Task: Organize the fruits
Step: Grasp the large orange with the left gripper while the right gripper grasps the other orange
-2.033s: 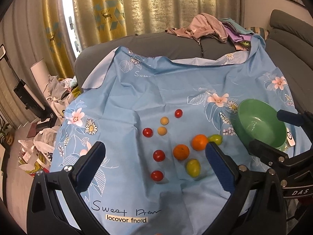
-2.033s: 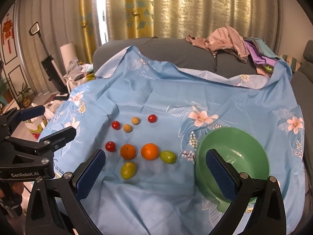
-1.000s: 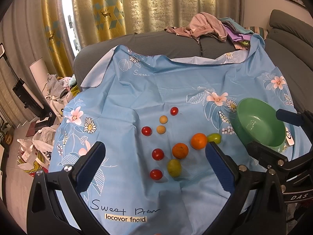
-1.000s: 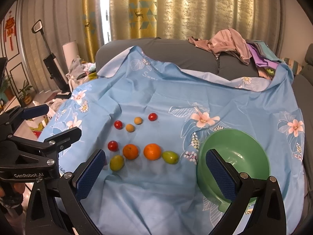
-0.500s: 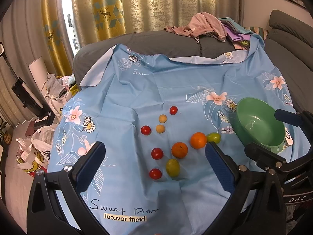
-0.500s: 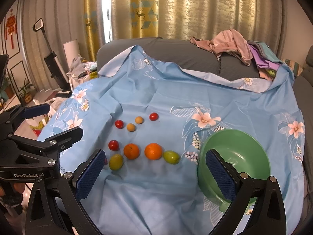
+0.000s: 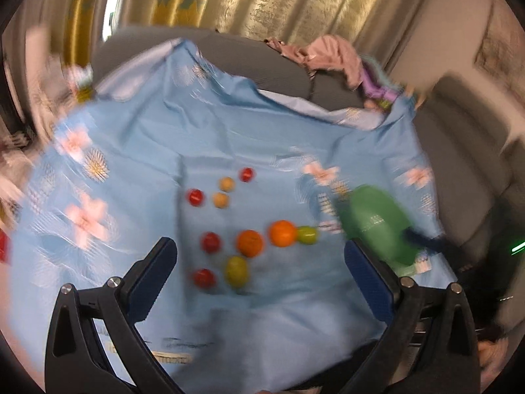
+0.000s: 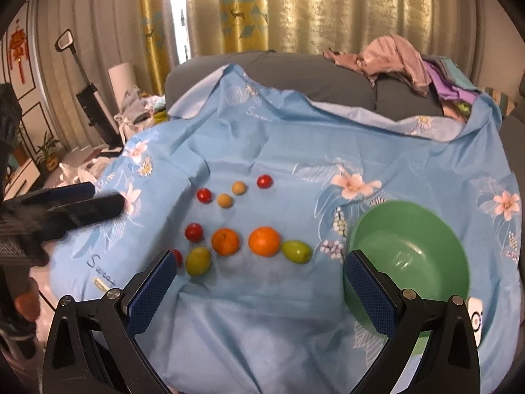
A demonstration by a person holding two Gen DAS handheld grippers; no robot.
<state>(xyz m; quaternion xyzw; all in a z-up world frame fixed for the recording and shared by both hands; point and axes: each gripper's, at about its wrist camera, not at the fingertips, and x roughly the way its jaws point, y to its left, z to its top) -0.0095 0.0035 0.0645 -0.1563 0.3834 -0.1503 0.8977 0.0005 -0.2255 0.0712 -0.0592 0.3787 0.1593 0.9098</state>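
Several fruits lie on a blue floral cloth [image 8: 269, 138]: two oranges [image 8: 225, 241] [image 8: 264, 241], two green fruits [image 8: 198, 260] [image 8: 296, 251], red ones [image 8: 194, 231] and two small tan ones [image 8: 225, 200]. An empty green bowl [image 8: 410, 256] sits to their right. In the blurred left wrist view the oranges [image 7: 250, 243], a green fruit [image 7: 236, 271] and the bowl [image 7: 377, 226] show too. My left gripper [image 7: 259, 275] is open and empty above the near fruits. My right gripper [image 8: 259, 285] is open and empty, in front of the fruits and bowl.
The cloth covers a grey sofa [image 8: 295, 72] with a pile of clothes [image 8: 400, 59] on its back. Gold curtains hang behind. A vacuum [image 8: 88, 98], bags and clutter stand at the left. The left gripper's fingers [image 8: 78, 210] show at the left edge.
The left gripper has swung sharply, tilting and blurring its view, and moved closer to the fruits. The right gripper has moved slightly closer. A green fruit rolled left two seconds ago.
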